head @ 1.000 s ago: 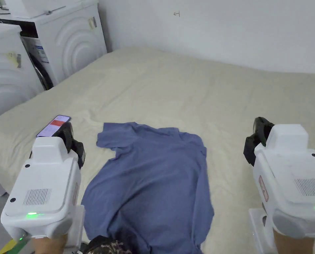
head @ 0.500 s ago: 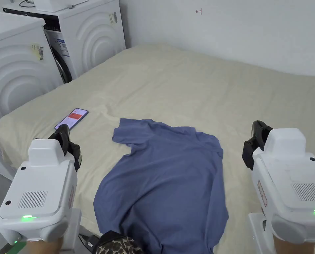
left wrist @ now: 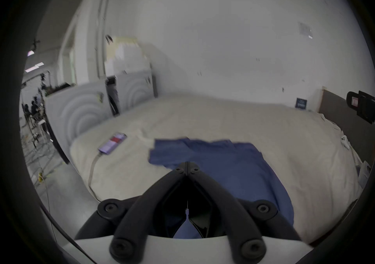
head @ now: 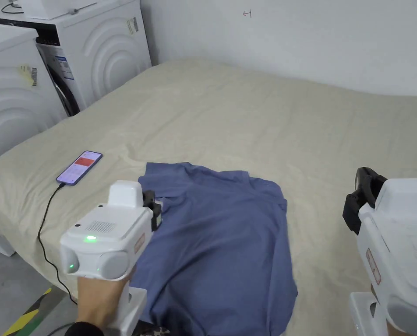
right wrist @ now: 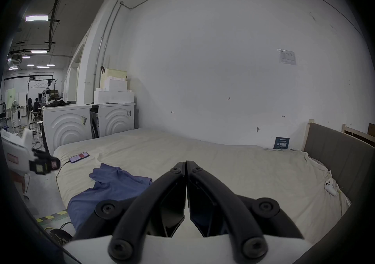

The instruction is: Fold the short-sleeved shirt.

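Observation:
A blue short-sleeved shirt lies flat on the beige bed, collar end away from me, its hem hanging over the near edge. One sleeve spreads out to the left; the right side looks folded in. My left gripper hovers over the shirt's left edge just below that sleeve, and its jaws are shut with nothing between them. Well right of the shirt, my right gripper hangs over bare sheet, jaws shut and empty.
A phone lies on the bed left of the shirt, its cable trailing over the edge to the floor. Two white washing machines stand at the left. A grey headboard closes the bed's right end.
My left gripper has swung right and forward, from beside the shirt to above its left edge under the sleeve. The right gripper has stayed off to the right. The head camera shifted.

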`<state>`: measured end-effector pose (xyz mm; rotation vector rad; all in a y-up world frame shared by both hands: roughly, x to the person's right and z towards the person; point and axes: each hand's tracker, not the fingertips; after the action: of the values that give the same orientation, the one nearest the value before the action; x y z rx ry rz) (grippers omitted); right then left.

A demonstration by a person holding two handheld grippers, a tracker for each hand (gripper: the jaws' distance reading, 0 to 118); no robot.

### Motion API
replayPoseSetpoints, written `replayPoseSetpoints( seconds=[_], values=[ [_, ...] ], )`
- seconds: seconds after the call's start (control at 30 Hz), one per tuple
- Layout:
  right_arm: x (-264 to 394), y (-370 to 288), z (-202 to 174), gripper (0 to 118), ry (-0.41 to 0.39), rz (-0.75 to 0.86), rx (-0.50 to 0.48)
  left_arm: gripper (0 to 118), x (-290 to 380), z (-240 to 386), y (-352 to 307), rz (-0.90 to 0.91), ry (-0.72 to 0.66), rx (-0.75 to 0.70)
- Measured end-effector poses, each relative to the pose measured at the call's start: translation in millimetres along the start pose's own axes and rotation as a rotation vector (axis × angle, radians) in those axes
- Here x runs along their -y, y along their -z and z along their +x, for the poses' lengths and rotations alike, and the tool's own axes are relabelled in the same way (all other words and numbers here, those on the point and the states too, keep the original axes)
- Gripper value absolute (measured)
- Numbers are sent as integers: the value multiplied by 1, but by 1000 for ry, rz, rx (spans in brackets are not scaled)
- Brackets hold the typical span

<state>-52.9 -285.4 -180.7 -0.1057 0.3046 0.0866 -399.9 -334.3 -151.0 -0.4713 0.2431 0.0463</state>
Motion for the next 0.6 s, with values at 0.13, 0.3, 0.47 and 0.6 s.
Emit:
replayPoseSetpoints(
  seconds=[0.13,0.3,0.47,0.6],
  values=[
    [8,6,11,0,-1,-22,20,17,3,18,52,-224,-20,62],
    [15,7,20,0,6,-43,33,93,17,41,106,-386,7,90],
    [32,11,42,0,5,-70,65,101,35,55,151,-475,40,86],
    [42,12,53,0,5,-97,86,101,43,76,158,-554,99,81]
  ],
)
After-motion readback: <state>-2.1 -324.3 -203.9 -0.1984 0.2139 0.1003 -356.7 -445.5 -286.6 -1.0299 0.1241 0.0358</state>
